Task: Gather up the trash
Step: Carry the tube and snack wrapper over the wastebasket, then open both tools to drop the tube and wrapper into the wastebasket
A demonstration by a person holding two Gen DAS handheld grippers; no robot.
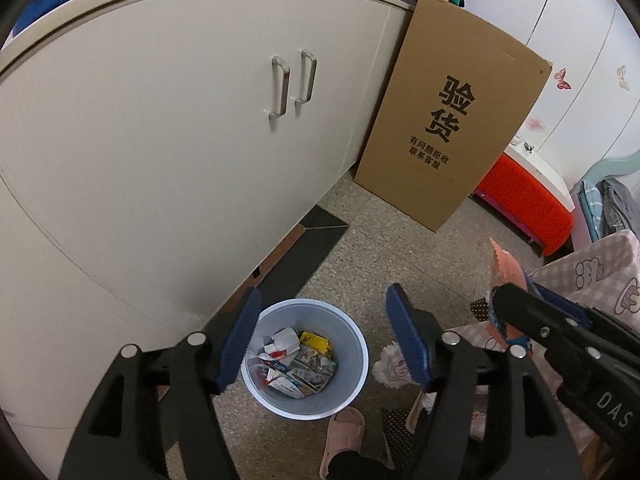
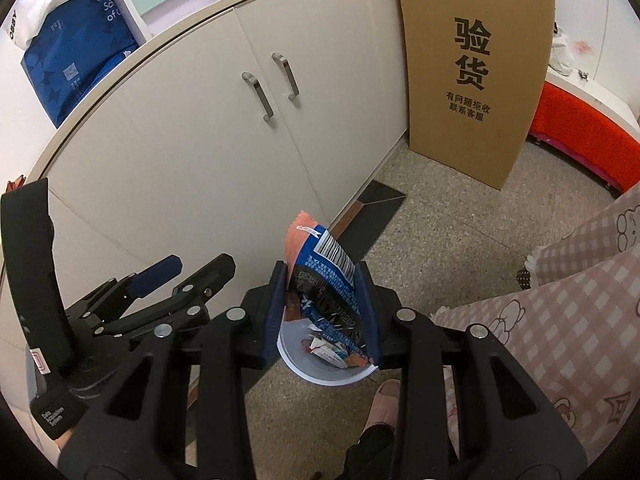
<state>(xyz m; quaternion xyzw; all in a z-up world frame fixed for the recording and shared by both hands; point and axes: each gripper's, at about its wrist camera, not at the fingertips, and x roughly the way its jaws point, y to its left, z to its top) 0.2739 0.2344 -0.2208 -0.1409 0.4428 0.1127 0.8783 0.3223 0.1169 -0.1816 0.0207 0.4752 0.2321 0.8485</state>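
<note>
Held item: crinkled snack wrapper, salmon-pink at the top with a blue-and-black printed body and a white barcode panel [image 2: 320,276]; it is standing upright at frame centre in the right wrist view, its torn pink edge pointing up.
Right gripper [image 2: 324,312]: its blue-padded fingers are pressing together on the lower part of the wrapper, one pad on each side.
Same wrapper, left wrist view: showing at the right edge of the frame [image 1: 505,268], with the right gripper [image 1: 508,320] closing on it from the lower right.
Left gripper [image 1: 324,336]: its blue pads are standing wide apart and holding nothing; the bin is showing between them.
Bin: round pale-blue plastic wastebasket [image 1: 352,340] sitting on the speckled floor at lower centre, just beside the cabinet base; it is holding crumpled paper and printed packets, one of them yellow.
Bin, right wrist view: only a curved piece of rim [image 2: 332,378] is showing below the wrapper.
Surroundings: cream two-door cabinet with metal handles [image 1: 180,120] filling the left; tall brown cardboard box with black printed characters [image 1: 452,112] leaning at upper right; pink slipper [image 1: 344,436] lying near the bin, bottom centre.
</note>
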